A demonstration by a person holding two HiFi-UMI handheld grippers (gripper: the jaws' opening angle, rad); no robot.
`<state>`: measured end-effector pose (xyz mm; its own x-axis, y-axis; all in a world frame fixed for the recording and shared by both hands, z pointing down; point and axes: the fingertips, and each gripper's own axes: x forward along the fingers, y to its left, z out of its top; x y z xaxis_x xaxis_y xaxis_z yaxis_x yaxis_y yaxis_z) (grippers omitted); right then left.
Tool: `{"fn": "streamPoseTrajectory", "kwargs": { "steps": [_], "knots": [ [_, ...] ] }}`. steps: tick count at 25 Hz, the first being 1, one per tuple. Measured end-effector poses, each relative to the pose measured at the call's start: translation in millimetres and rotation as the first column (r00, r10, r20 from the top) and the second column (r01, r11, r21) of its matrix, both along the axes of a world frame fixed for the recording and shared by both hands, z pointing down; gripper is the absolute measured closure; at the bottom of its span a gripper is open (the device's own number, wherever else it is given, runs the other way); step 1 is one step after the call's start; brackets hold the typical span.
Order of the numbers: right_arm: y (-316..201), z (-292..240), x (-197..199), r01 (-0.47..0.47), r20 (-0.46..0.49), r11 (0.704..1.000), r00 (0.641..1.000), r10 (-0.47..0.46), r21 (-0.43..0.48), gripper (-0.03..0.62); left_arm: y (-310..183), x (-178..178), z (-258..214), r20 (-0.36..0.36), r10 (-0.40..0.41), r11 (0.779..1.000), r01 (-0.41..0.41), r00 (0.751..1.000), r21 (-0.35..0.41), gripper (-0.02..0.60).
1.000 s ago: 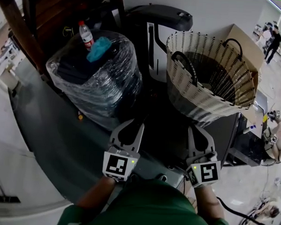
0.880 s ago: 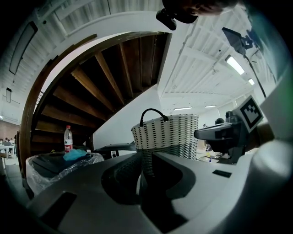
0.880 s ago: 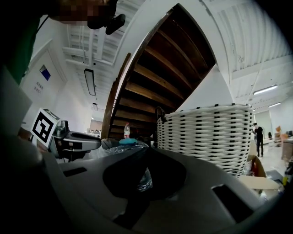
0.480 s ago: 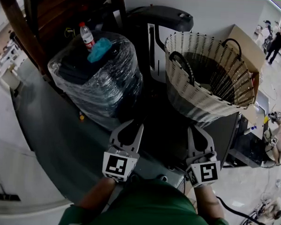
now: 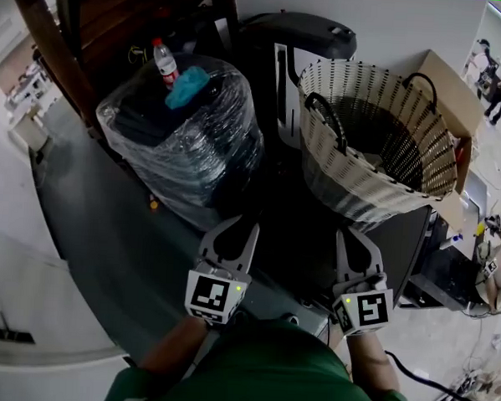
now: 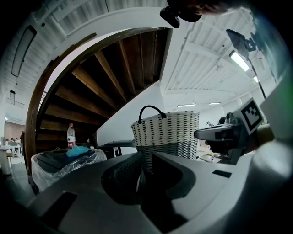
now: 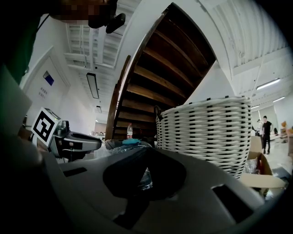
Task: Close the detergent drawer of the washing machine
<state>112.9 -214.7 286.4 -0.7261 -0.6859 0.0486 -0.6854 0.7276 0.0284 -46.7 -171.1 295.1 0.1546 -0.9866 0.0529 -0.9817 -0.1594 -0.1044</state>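
No view shows a detergent drawer that I can make out. My left gripper (image 5: pixel 236 228) and right gripper (image 5: pixel 353 239) are held side by side close to my body. They point out over a dark machine top (image 5: pixel 294 240) on which a woven basket (image 5: pixel 379 152) stands. Both are shut with nothing between the jaws. In the left gripper view the left gripper (image 6: pixel 145 157) points at the basket (image 6: pixel 167 132). In the right gripper view the right gripper (image 7: pixel 149 151) has the basket (image 7: pixel 206 132) to its right.
A plastic-wrapped dark bundle (image 5: pixel 186 150) sits at the left, with a water bottle (image 5: pixel 165 63) and a blue cloth (image 5: pixel 188 87) on top. Behind are a black appliance (image 5: pixel 301 39), a wooden staircase (image 5: pixel 118 12) and a cardboard box (image 5: pixel 449 80). People stand far right (image 5: pixel 500 79).
Both grippers stay shut and in the same place. The head view has drifted slightly, so the bundle and basket sit a little further right in the picture.
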Motion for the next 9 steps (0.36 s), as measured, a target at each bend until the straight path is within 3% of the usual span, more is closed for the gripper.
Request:
{"fn": "streamPoseTrajectory", "kwargs": {
  "steps": [9],
  "knots": [
    [-6.6, 2.0, 13.6, 0.057, 0.006, 0.998, 0.998, -0.057, 0.014, 0.572, -0.8, 15.9, -0.5, 0.038, -0.038, 0.999, 0.038, 0.999, 0.001, 0.495]
  ]
}}
